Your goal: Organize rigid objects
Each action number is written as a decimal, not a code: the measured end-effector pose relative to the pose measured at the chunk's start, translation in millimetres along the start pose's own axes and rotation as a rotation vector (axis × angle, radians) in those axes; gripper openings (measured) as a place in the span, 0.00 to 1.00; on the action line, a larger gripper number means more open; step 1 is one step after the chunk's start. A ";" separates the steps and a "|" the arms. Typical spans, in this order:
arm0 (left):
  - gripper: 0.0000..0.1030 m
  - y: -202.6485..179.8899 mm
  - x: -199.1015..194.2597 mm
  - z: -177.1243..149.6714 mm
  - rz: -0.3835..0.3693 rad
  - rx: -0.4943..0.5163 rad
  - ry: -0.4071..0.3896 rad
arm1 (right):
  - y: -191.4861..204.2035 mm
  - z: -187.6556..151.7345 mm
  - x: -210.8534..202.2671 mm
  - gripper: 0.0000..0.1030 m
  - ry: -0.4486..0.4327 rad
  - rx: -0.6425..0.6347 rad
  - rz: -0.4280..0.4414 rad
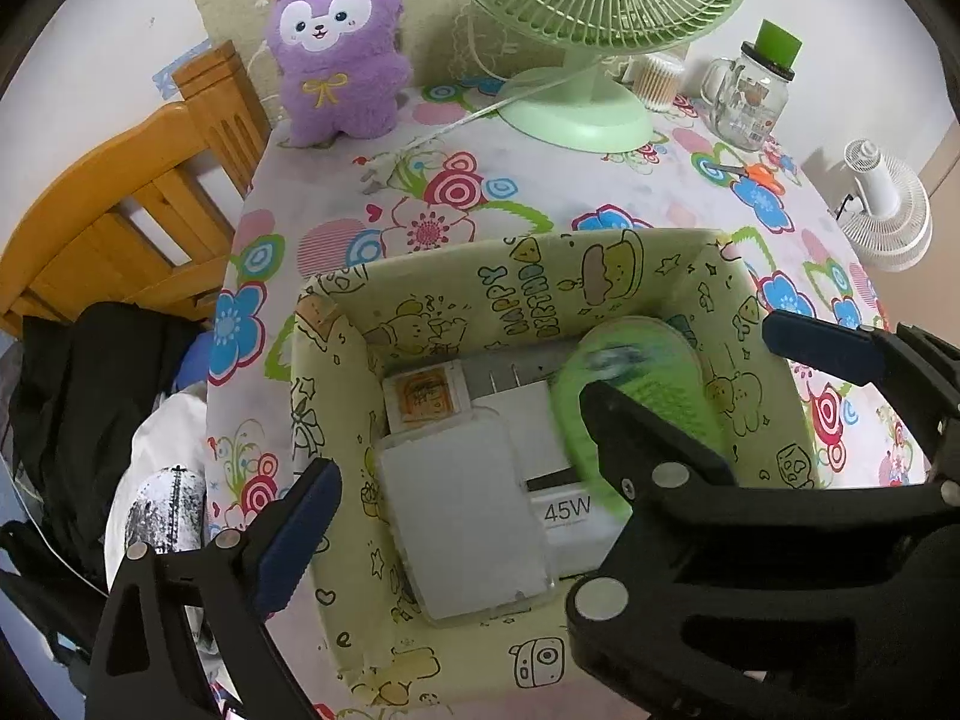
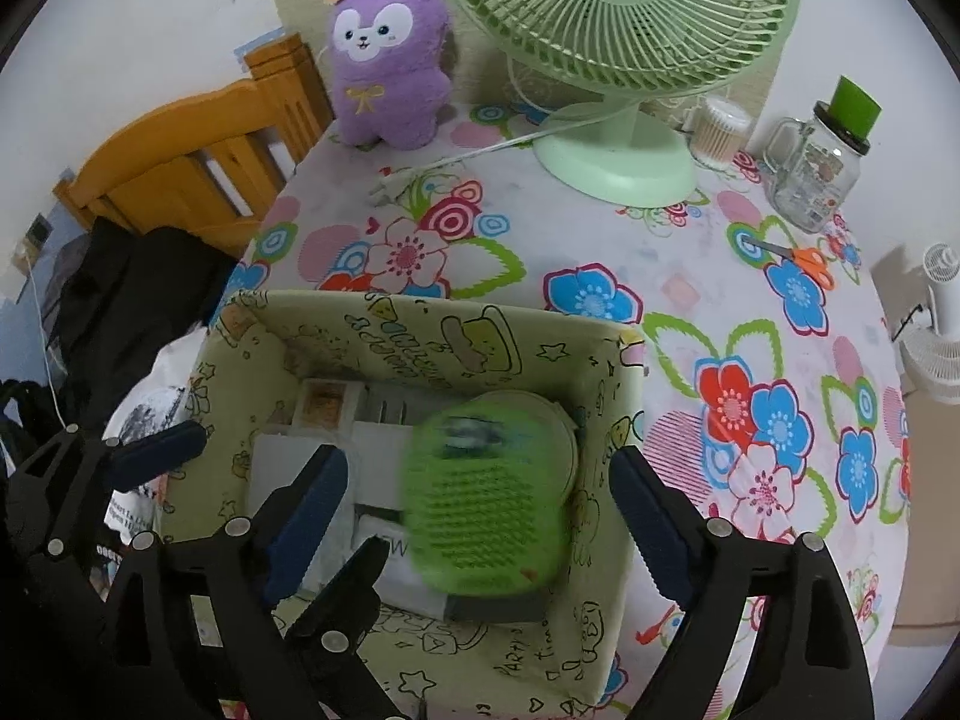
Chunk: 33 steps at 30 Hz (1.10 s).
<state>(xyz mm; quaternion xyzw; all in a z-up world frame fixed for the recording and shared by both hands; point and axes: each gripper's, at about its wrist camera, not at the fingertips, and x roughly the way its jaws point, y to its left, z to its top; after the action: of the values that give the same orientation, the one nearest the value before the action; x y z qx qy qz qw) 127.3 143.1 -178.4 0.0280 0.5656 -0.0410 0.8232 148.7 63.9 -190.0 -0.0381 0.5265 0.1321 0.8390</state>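
Observation:
A yellow-green box (image 1: 540, 294) with cartoon print stands on the flowered tablecloth. In it lie a flat white case (image 1: 462, 516), a white "45W" carton (image 1: 570, 510) and a small orange-printed pack (image 1: 423, 393). A green bristle brush (image 2: 486, 510) is blurred over the box's right side, between the fingers of my right gripper (image 2: 480, 462). That gripper is open, and its pads (image 2: 648, 516) stand clear of the brush. My left gripper (image 1: 480, 480) hangs open over the white case. Only its left finger (image 1: 300, 534) shows; the right arm's black finger (image 1: 630, 432) hides the other.
At the back stand a purple plush (image 1: 336, 54), a green table fan (image 1: 594, 0) with its loose plug (image 1: 375, 171), a swab tub (image 1: 657, 81) and a glass mug (image 1: 750, 96). Orange scissors (image 1: 756, 171) lie far right. A wooden chair (image 1: 120, 210) and a dark bag (image 1: 90, 390) are on the left.

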 end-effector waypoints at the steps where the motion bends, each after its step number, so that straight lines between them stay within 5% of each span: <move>1: 0.96 -0.2 -0.9 -0.3 0.002 0.002 -0.002 | 0.2 -0.7 -1.0 0.91 -0.002 0.001 -0.005; 26: 0.97 -32.7 -39.0 -11.8 0.007 0.056 -0.071 | -33.3 -30.4 -57.6 0.93 -0.055 0.072 -0.031; 33: 0.97 -43.9 -60.6 -18.5 0.020 0.005 -0.106 | -57.2 -39.2 -83.8 0.93 -0.079 0.065 -0.031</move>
<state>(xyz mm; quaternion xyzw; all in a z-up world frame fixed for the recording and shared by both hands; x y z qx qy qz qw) 84.2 103.3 -128.5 0.0335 0.5206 -0.0356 0.8524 95.0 -14.4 -136.7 -0.0135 0.4962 0.1035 0.8619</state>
